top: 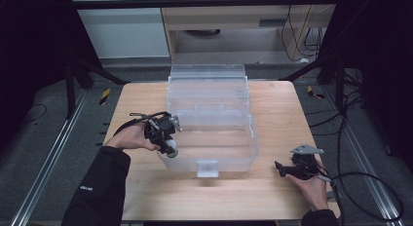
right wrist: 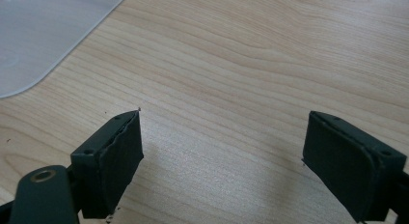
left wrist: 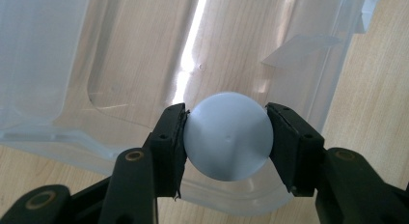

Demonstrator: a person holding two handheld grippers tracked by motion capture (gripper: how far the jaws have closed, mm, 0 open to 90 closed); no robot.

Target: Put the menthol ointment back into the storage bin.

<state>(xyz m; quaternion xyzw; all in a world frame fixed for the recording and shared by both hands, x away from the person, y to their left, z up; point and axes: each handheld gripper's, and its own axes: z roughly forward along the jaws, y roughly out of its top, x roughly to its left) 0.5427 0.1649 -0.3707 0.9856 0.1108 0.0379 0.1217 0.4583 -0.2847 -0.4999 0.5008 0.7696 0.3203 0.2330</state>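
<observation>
Table (top: 272,104): light wood-grain top, rectangular. Directly on it: one clear plastic storage bin (top: 243,153), open, lid raised behind; right gripper (top: 287,170) resting near front right corner

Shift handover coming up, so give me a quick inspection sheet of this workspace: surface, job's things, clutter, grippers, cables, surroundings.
Surface: wooden table, bare around the bin.
Job's things: pale ball clamped in the left gripper, over the near left corner of the clear bin; the bin's lid stands open behind.
Clutter: nothing seen.
Grippers: left shut on the ball; right gripper open, nothing between its jaws, low over bare table right of the bin.
Cables: one trails from the right gripper off the table's right edge.
Surroundings: grey floor, dark frame, cables on the right.
</observation>
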